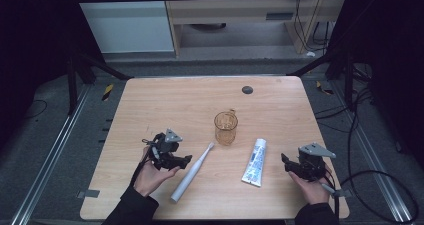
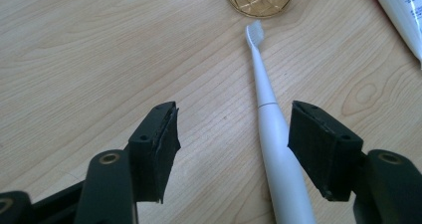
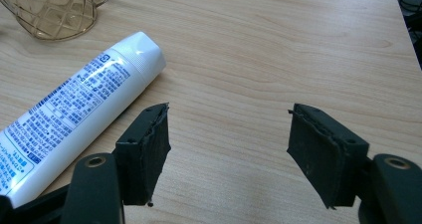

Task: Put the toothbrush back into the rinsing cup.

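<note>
A white electric toothbrush (image 1: 191, 173) lies flat on the wooden table (image 1: 165, 105), bristles toward an amber glass mug (image 1: 226, 127). A white toothpaste tube (image 1: 254, 162) with blue print lies right of it. My left gripper (image 1: 176, 161) sits just left of the toothbrush; in the left gripper view its jaws stand wide apart, the toothbrush handle (image 2: 281, 159) lying between them close to the right jaw, untouched. My right gripper (image 1: 289, 164) rests right of the tube, open with bare wood between its jaws. The tube (image 3: 74, 104) and mug (image 3: 54, 10) lie left of it.
A small dark round cap (image 1: 247, 90) is set in the table near the far edge. Black frame bars and cables surround the table. The table's right edge (image 3: 405, 40) runs close beside my right gripper.
</note>
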{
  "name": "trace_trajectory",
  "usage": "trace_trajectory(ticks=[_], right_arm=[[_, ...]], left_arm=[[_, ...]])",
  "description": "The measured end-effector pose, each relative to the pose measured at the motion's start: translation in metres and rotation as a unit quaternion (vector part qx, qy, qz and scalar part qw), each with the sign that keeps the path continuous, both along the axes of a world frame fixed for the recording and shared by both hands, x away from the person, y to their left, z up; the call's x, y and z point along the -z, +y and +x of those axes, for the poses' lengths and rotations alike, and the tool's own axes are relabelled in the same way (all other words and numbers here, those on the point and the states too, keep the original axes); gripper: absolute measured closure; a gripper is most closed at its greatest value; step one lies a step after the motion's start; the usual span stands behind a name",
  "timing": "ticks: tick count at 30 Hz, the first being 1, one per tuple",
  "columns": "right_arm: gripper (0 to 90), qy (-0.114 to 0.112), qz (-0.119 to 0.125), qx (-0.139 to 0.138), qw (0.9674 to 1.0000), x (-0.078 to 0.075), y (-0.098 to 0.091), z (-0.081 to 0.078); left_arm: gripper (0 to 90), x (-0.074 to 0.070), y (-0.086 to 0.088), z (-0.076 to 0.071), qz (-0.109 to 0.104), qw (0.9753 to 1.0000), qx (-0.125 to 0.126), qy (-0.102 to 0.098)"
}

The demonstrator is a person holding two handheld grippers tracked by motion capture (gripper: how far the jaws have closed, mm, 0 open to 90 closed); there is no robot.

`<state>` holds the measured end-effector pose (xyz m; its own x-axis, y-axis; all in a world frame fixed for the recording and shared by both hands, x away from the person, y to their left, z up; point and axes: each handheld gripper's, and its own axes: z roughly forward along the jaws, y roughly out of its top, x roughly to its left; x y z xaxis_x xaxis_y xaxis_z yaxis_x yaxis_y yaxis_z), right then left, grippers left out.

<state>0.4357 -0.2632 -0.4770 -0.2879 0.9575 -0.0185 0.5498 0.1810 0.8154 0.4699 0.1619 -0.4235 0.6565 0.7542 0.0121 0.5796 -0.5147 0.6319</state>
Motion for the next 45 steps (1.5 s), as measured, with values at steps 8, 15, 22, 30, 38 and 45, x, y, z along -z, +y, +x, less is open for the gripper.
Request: trace_trajectory(ticks=[8, 15, 22, 30, 38, 45], right_arm=[[32.4, 0.001, -0.002, -0.003, 1.0000, 0.000, 0.001, 0.000], [32.4, 0.003, -0.002, -0.008, 1.0000, 0.001, 0.002, 0.001], [32.4, 0.004, -0.003, -0.007, 1.0000, 0.001, 0.002, 0.000], [32.5, 0.006, -0.005, -0.010, 0.9999, 0.002, 0.004, 0.001], [32.5, 0.006, -0.007, -0.011, 0.9999, 0.002, 0.003, 0.002], [32.5, 0.008, -0.007, -0.011, 0.9999, 0.002, 0.004, 0.002]], left_arm=[[37.4, -0.001, -0.014, 0.007, 0.018, 0.9996, 0.017, 0.015], [42.4, 0.008, -0.022, 0.007, 0.033, 0.9984, 0.031, 0.034], [44.8, 0.014, -0.027, 0.009, 0.047, 0.9967, 0.034, 0.057], [47.1, 0.017, -0.034, 0.011, 0.052, 0.9956, 0.035, 0.069], [50.9, 0.024, -0.039, 0.011, 0.056, 0.9948, 0.033, 0.078], [54.8, 0.030, -0.042, 0.011, 0.056, 0.9938, 0.031, 0.091]])
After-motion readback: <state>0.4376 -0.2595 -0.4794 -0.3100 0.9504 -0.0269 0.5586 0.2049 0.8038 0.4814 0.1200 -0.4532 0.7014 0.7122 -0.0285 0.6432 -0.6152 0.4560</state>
